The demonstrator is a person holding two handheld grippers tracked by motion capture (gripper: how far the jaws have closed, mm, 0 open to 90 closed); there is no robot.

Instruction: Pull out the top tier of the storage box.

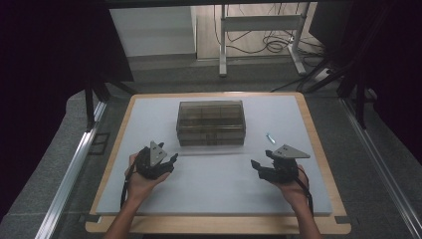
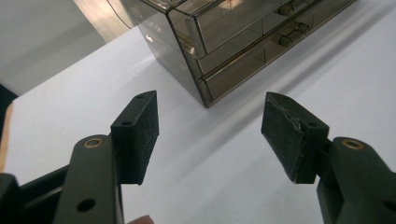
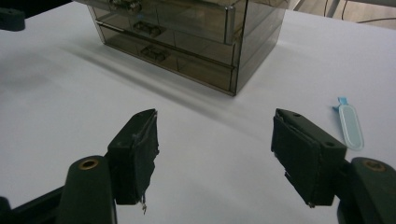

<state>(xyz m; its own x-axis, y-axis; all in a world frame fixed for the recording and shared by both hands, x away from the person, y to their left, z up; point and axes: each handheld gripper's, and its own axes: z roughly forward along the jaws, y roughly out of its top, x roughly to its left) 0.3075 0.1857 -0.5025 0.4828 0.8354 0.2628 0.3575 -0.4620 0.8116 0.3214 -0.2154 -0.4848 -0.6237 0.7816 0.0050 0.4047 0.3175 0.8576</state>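
The smoky clear drawer box (image 1: 211,122) sits mid-worktop (image 1: 149,194), long axis running left to right, its drawer fronts facing me. A small pale blue item (image 3: 350,125), perhaps a tag, lies just right of it. My left gripper (image 1: 169,162) and right gripper (image 1: 260,167) hover nearer me, jaws apart, holding nothing.

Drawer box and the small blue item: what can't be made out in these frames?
- Drawer box contents: smoked walls hide them in the high view; both gripper views crop its top.
- Small blue item: a speck in the high view, unidentifiable in the right gripper view.
- Left gripper and right gripper: bodies cut off by the bottom edge of their own views.
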